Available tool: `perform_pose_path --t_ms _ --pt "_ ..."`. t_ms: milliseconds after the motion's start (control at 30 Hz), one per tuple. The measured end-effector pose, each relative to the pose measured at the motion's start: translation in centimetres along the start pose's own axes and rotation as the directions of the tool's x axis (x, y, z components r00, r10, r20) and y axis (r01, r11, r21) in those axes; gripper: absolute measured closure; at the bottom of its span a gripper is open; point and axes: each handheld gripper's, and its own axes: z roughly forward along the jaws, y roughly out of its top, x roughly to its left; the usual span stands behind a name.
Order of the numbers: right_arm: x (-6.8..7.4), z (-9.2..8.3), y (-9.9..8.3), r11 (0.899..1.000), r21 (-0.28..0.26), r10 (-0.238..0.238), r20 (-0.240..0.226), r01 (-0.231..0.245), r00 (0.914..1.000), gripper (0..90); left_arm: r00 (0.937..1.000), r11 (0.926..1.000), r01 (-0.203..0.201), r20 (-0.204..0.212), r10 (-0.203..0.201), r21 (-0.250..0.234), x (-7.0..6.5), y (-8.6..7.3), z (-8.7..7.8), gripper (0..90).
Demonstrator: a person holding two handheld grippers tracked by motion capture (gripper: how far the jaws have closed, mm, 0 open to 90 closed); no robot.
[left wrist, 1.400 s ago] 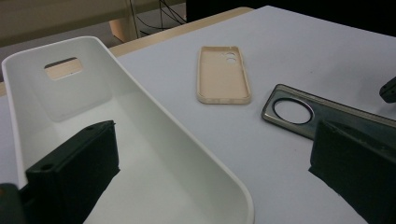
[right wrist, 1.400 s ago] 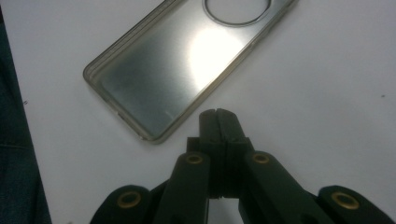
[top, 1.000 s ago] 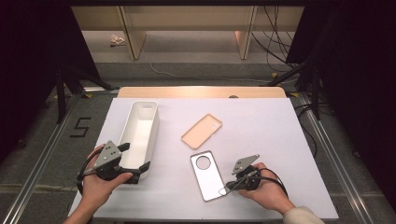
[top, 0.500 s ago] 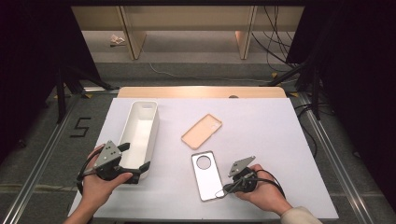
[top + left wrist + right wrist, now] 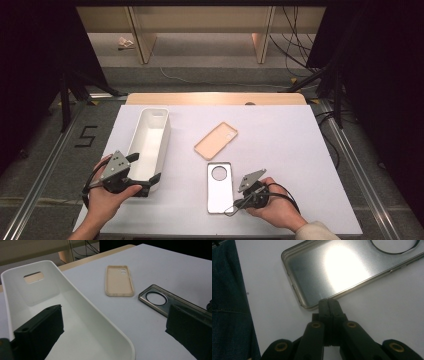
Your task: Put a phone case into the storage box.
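Observation:
A long white tray (image 5: 154, 111) stands at the table's left. My left gripper (image 5: 145, 168) is open at its near end; in the left gripper view one jaw is inside the tray (image 5: 82, 300) and the other outside over the table, left gripper (image 5: 115, 312). A beige phone case (image 5: 216, 141) (image 5: 119, 280) lies hollow side up mid-table. Nearer lies a clear grey case (image 5: 220, 192) (image 5: 162, 302) (image 5: 332, 270) with a round camera hole. My right gripper (image 5: 231, 209) (image 5: 328, 301) is shut, its tips at that case's rim near a near corner.
A wooden strip (image 5: 215, 98) borders the table's far edge, with shelving and cables (image 5: 295, 55) beyond. The white table top (image 5: 290, 145) is bare at the right. Blue denim (image 5: 229, 315) lies past the near table edge. A "5" mark (image 5: 86, 136) is on the floor left.
My right gripper has edged a little left and nearer, toward the clear case's near corner. The left gripper and both cases have stayed put.

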Motion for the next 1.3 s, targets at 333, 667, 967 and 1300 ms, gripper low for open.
perform_pose_path --t_ms 333,667,967,1300 --pt "0.2 0.2 0.2 1.0 0.005 -0.006 -0.003 0.006 1.0 90.0 1.0 1.0 0.004 -0.001 -0.004 -0.002 0.0 0.0 0.0 0.6" --pt "0.1 -0.9 0.7 0.999 0.003 -0.053 0.026 0.053 0.9983 87.5 1.0 1.0 0.003 -0.001 -0.003 -0.005 0.0 0.1 0.0 0.6" --pt "0.9 -1.1 2.3 0.979 0.092 -0.187 0.064 0.18 0.9804 62.6 1.0 1.0 0.004 0.0 -0.004 -0.005 0.0 0.1 0.0 0.5" --pt "2.1 -0.5 3.7 0.955 0.171 -0.26 0.073 0.245 0.9629 45.9 1.0 1.0 0.004 0.003 -0.003 -0.007 0.0 0.1 0.0 0.5"
